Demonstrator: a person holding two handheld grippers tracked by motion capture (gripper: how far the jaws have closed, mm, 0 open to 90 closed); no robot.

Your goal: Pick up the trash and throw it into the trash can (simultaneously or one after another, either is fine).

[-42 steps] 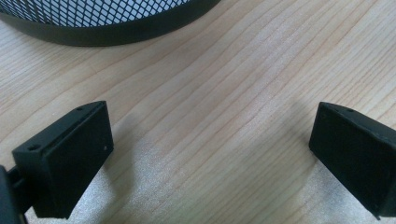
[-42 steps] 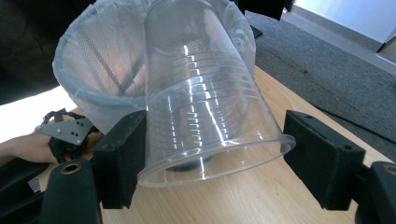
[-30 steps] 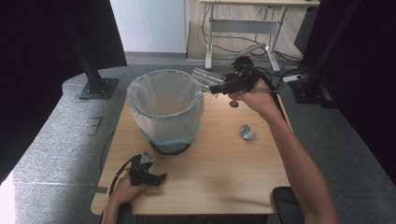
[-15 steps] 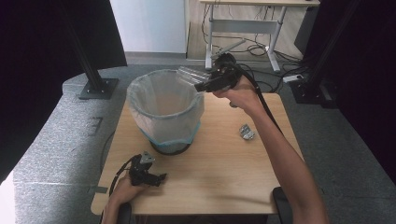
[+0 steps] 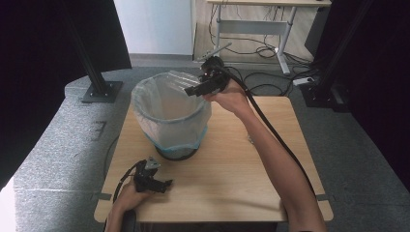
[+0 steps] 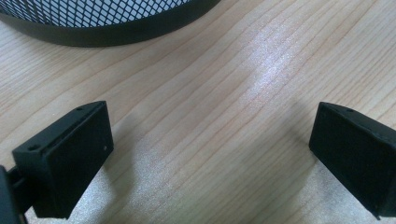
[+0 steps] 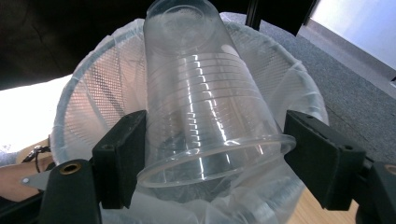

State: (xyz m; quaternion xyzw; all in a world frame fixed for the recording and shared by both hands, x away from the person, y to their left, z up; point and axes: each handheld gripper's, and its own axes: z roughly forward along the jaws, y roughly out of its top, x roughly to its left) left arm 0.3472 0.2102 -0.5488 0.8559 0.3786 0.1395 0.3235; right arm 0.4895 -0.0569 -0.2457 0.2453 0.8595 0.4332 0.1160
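While high view blurs it, right gripper (image 7: 210, 154) apparently pinches clear cup (image 7: 205, 93) over bin (image 7: 84, 93); left gripper (image 6: 210, 158) spread.

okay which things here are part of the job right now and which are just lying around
In the job:
- clear plastic cup, held in the right gripper
- lined mesh bin, under the cup

Lying about:
- left gripper, open, resting on the table
- small crumpled thing, mostly behind the forearm

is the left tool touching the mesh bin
Apart. The left gripper view shows bare wood between the left tool and the mesh bin's black base rim, its open jaws holding nothing.
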